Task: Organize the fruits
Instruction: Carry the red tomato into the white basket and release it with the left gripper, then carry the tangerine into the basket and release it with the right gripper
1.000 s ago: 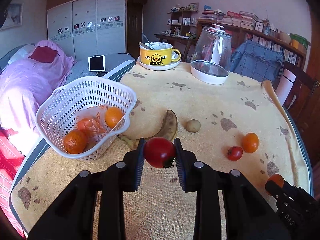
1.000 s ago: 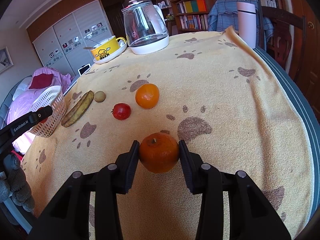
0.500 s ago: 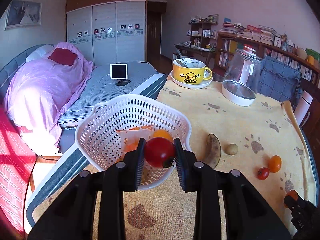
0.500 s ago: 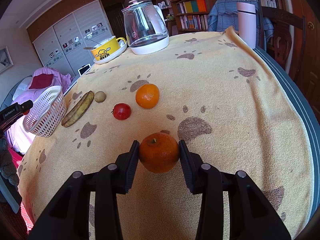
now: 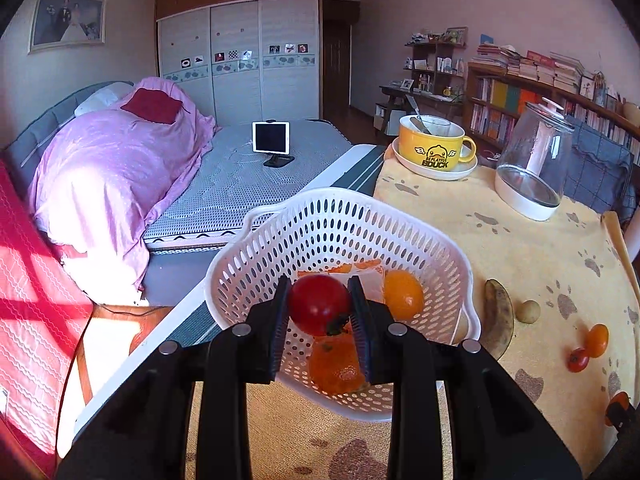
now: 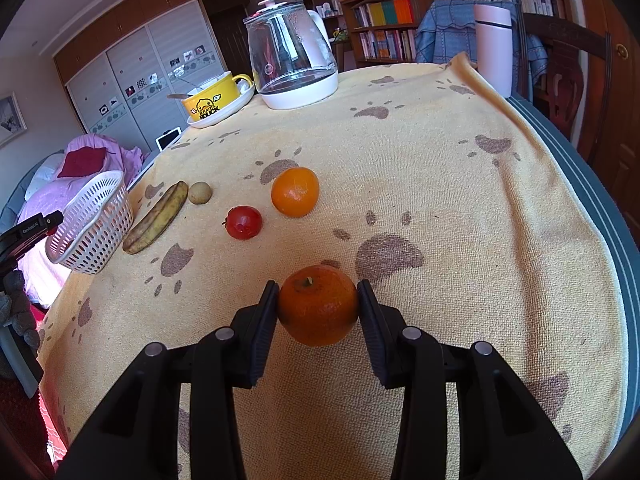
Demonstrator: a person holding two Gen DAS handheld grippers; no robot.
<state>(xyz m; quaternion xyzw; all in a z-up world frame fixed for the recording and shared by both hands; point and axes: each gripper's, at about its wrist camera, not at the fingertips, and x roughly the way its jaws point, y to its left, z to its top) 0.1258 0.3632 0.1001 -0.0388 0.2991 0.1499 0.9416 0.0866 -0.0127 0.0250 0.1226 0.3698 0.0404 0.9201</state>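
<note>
Over the white basket (image 5: pixel 340 240) at the counter's bed-side edge, the left gripper (image 5: pixel 320 312) hangs with its fingers closed on a red tomato (image 5: pixel 318 309). The basket's open mouth lies straight below and just ahead of it, two oranges already inside, so letting go looks like the next move. Well apart to the right, the right gripper (image 6: pixel 318 306) has its fingers clamped on an orange (image 6: pixel 318 304) above the yellow cloth (image 6: pixel 460 208). The basket lies far off to its left, beyond the banana (image 6: pixel 156 218).

Home bedroom: bed (image 5: pixel 132 168), wardrobe (image 5: pixel 240 64), bookshelves (image 6: pixel 400 28).
</note>
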